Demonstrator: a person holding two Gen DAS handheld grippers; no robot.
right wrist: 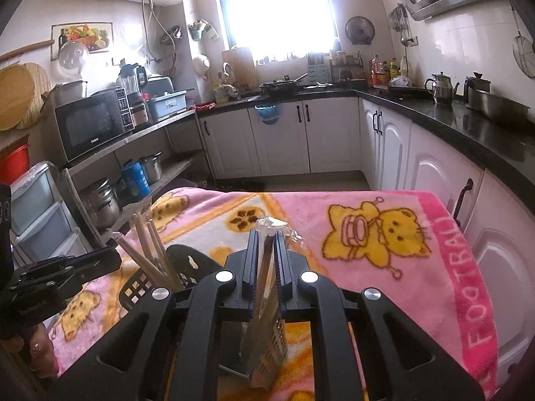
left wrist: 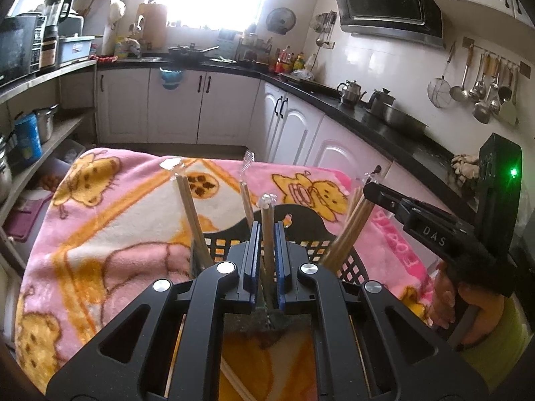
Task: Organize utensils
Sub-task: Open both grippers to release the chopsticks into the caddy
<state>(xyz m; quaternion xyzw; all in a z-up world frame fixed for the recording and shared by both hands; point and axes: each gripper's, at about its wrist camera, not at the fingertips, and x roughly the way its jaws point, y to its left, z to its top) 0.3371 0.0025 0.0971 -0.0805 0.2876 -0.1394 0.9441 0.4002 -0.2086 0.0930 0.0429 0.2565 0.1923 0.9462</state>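
My left gripper (left wrist: 267,234) is shut on a plastic-wrapped pair of wooden chopsticks (left wrist: 266,220), held upright over a black slotted utensil basket (left wrist: 301,245). Several other wrapped chopstick pairs (left wrist: 192,214) stand in the basket. My right gripper (right wrist: 266,254) is shut on another wrapped chopstick pack (right wrist: 267,300), above the pink cartoon blanket (right wrist: 384,267), to the right of the basket (right wrist: 140,287). The right gripper's body also shows in the left wrist view (left wrist: 434,230), and the left gripper's body shows in the right wrist view (right wrist: 50,277).
The blanket (left wrist: 117,220) covers a small table amid the kitchen. White cabinets with a black counter (right wrist: 451,127) run along the right and back. Shelves with a microwave (right wrist: 90,123) and pots stand to the left.
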